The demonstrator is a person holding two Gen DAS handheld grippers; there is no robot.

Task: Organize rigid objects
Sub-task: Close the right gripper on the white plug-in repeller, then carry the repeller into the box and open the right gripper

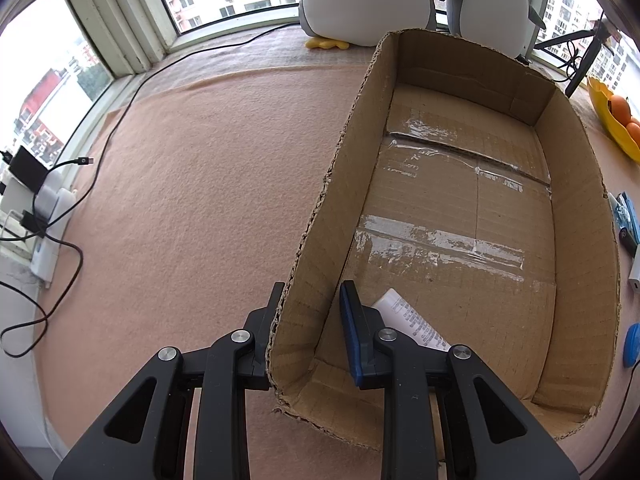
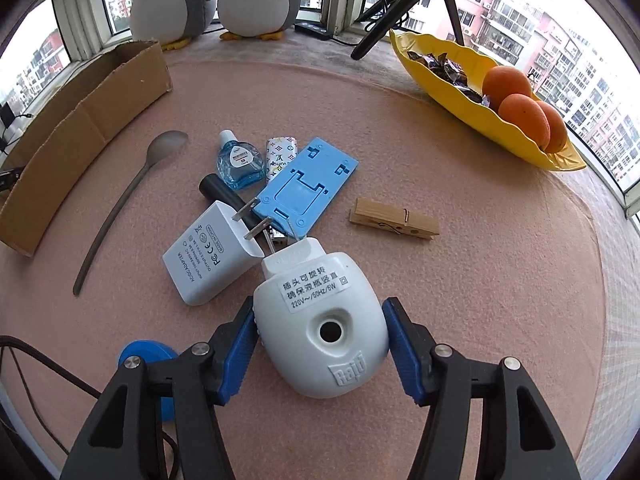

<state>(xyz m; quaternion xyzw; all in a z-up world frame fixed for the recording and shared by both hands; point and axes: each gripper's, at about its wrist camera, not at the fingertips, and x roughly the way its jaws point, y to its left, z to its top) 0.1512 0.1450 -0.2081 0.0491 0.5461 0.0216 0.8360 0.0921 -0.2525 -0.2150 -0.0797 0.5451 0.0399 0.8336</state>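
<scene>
- Currently the left claw (image 1: 312,292) is clamped on the near left wall of the open brown cardboard box (image 1: 580,240), with one finger outside the wall and the blue-padded finger inside.
- Inside the box, a white printed tube (image 1: 408,320) lies on the taped floor near that corner, partly hidden behind the claw.
- The box sits on the pink felt-covered tabletop (image 1: 200,200).
- The right claw (image 2: 320,308) is part-open astride the white rounded plug-in device (image 2: 320,344), which lies on the felt.
- Its left blue pad (image 2: 240,352) touches the device's side, and the right pad sits just beside the other side without clearly pressing.
- The device's plug end touches the prongs of a white rectangular charger adapter (image 2: 208,256).
- Just beyond lie a flat blue plastic plate (image 2: 304,188), a black cylinder (image 2: 220,192), a small blue liquid bottle (image 2: 238,164) and a patterned white lighter-shaped case (image 2: 280,154).
- A wooden clothespin (image 2: 394,222) lies apart to the right, and a long grey spoon (image 2: 132,192) to the left.
</scene>
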